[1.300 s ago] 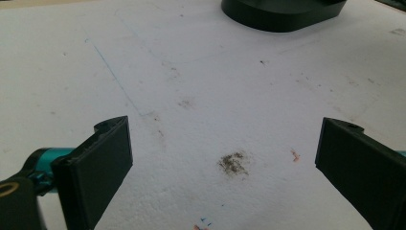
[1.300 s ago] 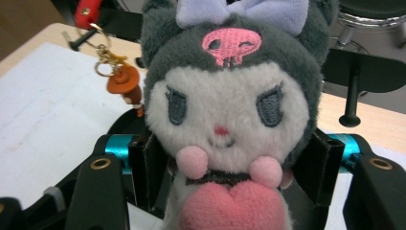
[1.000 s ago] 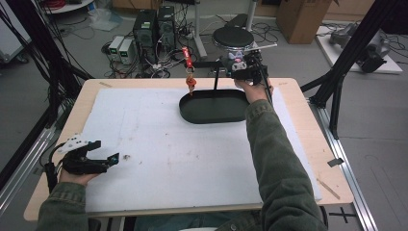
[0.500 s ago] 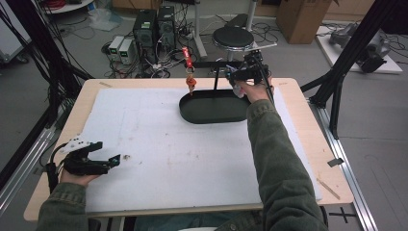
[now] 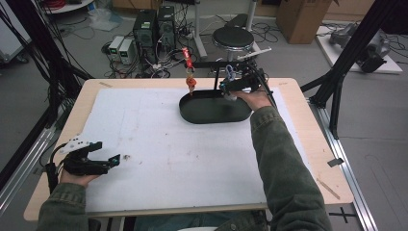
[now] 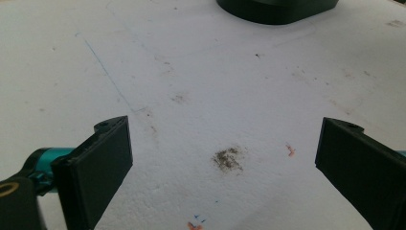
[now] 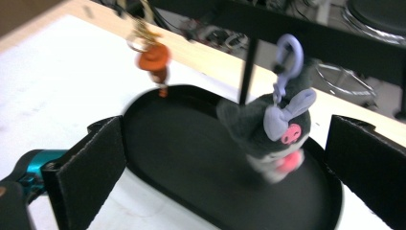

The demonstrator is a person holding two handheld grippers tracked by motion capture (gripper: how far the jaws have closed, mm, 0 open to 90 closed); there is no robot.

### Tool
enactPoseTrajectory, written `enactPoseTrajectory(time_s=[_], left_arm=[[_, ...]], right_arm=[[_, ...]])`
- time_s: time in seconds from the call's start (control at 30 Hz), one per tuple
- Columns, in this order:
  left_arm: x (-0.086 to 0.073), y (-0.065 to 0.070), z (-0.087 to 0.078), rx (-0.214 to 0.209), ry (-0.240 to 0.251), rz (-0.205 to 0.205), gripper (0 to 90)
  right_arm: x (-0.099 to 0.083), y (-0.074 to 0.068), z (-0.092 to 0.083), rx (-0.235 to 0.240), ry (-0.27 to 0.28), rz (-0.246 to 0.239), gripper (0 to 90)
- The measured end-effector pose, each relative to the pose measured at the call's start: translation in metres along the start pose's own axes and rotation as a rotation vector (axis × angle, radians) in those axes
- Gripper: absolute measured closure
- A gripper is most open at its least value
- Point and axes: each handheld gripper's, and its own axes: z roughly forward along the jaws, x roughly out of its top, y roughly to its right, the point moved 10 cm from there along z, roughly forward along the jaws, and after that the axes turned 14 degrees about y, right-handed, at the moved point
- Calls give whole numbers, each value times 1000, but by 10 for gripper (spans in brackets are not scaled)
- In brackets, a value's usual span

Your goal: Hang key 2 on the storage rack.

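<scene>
Overhead, white sheet [image 5: 159, 144] on wooden table [image 5: 308, 159] (cable-strewn floor), both tongs spread, nothing pinched.

Bare white mat [image 5: 159, 144] ahead; plush charm [image 7: 268, 129] dangling over black tray [image 5: 211, 115].

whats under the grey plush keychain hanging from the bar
Below the grey plush keychain lies the black oval tray, its visible floor bare. The patch of tray straight behind the plush is covered. An orange charm hangs over the tray's far rim.
</scene>
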Motion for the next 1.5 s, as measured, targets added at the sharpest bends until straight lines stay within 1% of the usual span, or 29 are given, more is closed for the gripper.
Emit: enactPoseTrajectory(time_s=[0.07,0.1,0.2,0.27,0.3,0.33,0.37,0.4,0.43,0.53,0.6,0.67,0.7,0.83,0.9,1.07,1.17,1.27,1.4,1.5], left_arm=[[0,0,0,-3,1,-1,58],[0,0,0,-4,0,-1,59],[0,0,-1,-4,2,3,58],[1,0,-1,-3,5,-1,59],[1,0,-1,-4,5,-2,59],[1,0,-1,-4,5,-2,59],[1,0,-1,-4,5,-2,59],[1,0,-1,-4,5,-2,59],[1,0,-1,-7,8,-6,59],[2,0,-1,-10,12,-7,58],[1,0,-1,-8,9,-7,59],[1,0,-1,-5,10,-5,59],[1,0,-1,-6,8,-5,59],[1,0,-1,-12,6,-7,59],[0,0,-1,-11,1,-5,59],[0,1,-1,-7,-1,-7,59],[0,1,-1,-5,-2,-5,59],[0,2,-2,-12,4,-15,59],[-2,2,-3,-14,-3,-18,58],[-2,2,-3,-12,-2,-19,58]], right_arm=[[3,-4,-4,5,15,-26,5],[4,-6,-6,8,13,-36,4],[0,-9,-13,12,-9,-37,5],[-2,-10,-19,11,16,-23,4],[-4,-10,-22,12,21,-24,5],[-8,-8,-24,7,19,-22,4],[-13,-6,-27,-10,-8,-31,4],[-14,-5,-29,-18,-7,-42,4],[-15,-3,-32,-19,4,-34,5],[-20,-2,-41,2,35,6,5],[-24,0,-45,2,29,-1,5],[-27,3,-51,-2,42,0,5],[-30,4,-55,-3,46,11,5],[-36,9,-64,-14,69,28,5],[-42,11,-69,-20,72,31,5],[-55,17,-78,-43,91,46,5],[-64,19,-80,-42,88,63,5],[-74,23,-81,-58,79,46,5],[-81,25,-85,-60,84,60,5],[-87,25,-88,-61,89,62,5]])
